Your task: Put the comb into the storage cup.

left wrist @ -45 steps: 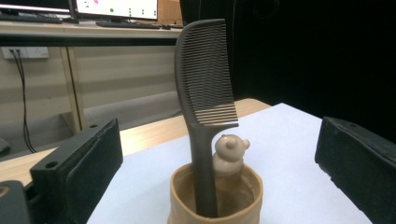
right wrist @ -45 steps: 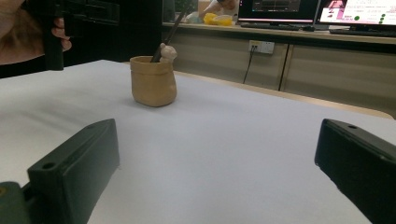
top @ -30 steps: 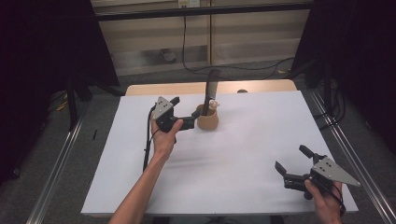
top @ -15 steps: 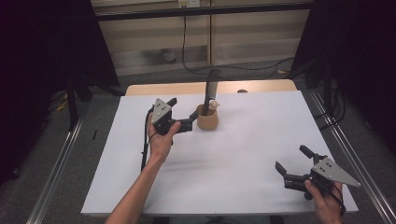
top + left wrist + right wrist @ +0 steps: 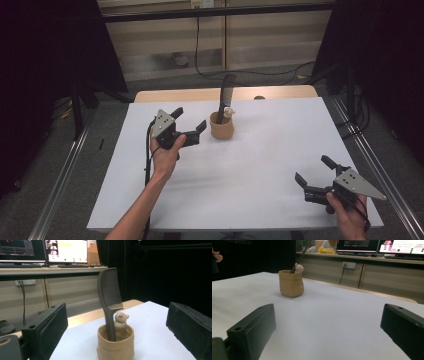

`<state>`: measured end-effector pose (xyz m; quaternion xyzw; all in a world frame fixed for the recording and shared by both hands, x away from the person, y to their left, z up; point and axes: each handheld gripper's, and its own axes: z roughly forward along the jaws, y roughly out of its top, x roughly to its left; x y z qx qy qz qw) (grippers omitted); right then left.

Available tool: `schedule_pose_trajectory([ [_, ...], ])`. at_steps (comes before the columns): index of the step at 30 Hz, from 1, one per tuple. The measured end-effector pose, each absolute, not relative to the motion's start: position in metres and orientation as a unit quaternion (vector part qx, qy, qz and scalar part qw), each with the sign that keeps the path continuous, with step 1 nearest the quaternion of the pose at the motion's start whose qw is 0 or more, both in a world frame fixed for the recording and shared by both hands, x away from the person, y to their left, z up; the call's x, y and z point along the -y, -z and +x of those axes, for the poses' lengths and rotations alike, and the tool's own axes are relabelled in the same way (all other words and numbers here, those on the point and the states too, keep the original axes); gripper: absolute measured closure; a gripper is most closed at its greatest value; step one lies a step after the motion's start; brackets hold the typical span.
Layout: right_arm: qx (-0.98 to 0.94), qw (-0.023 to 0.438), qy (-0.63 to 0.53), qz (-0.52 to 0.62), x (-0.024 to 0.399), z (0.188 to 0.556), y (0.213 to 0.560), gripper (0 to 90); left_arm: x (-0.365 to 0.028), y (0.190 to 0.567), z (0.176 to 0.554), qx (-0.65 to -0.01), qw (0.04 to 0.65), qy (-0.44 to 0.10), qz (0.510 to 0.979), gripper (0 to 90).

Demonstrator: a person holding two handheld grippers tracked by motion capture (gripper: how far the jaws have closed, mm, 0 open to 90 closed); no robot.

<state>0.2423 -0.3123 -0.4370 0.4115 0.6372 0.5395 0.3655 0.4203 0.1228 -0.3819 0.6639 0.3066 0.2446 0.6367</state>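
One white table, dark curtains around.

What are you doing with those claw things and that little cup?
A person sits at a white table with a gripper in each hand. The left gripper is open and held just beside a small tan cup, not touching it. A dark comb stands upright in the cup, next to a tiny bear figure. The right gripper is open too, waiting near the table's front right corner, far from the cup. Nothing is being held.
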Motion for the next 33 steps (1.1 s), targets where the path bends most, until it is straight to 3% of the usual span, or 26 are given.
schedule_pose_trajectory([
  [33,-0.630,0.365,-0.542,0.421,0.312,0.243,0.437,0.0,-0.179,0.399,0.370,-0.344,0.600,-0.273,0.668,2.4],
])
